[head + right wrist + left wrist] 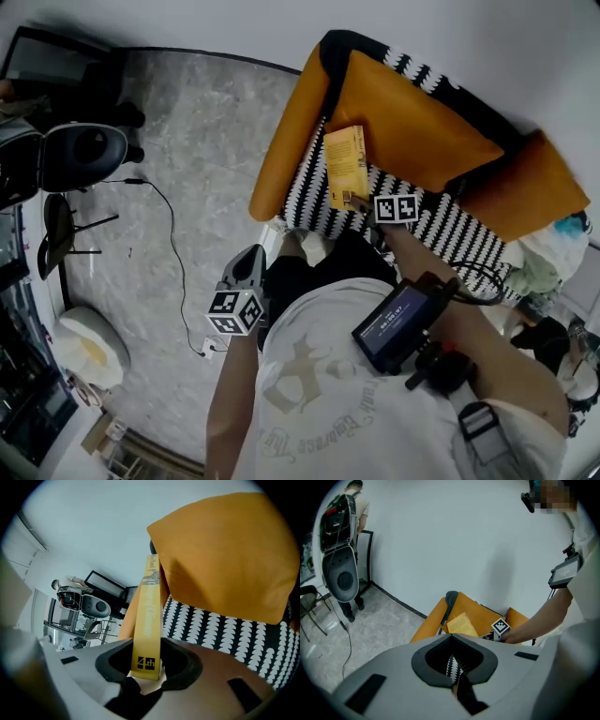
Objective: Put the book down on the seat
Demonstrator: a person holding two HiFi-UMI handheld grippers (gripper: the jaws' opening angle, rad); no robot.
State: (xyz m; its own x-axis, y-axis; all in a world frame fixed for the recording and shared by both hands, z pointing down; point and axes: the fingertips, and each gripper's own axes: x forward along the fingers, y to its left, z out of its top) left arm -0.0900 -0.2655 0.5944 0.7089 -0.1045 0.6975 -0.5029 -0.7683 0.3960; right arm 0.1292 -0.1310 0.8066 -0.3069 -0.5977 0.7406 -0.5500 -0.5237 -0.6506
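Observation:
A thin yellow book (347, 167) is over the left part of the black-and-white patterned seat (450, 230) of an armchair, close to the orange back cushion (412, 122). My right gripper (361, 202) is shut on the book's near end. In the right gripper view its spine (147, 616) rises from between the jaws, with the seat (220, 630) behind; whether the book touches the seat I cannot tell. My left gripper (248, 265) hangs low beside the chair's front left corner, shut and holding nothing. The left gripper view shows the book (462, 624) from afar.
The armchair has an orange left arm (281, 150) and a second orange cushion (525, 192) at the right. A black cable (173, 253) runs over the grey floor. A dark rounded machine (80, 155) and a stool (61, 230) stand at the left. Bundled cloth (548, 258) lies beside the chair.

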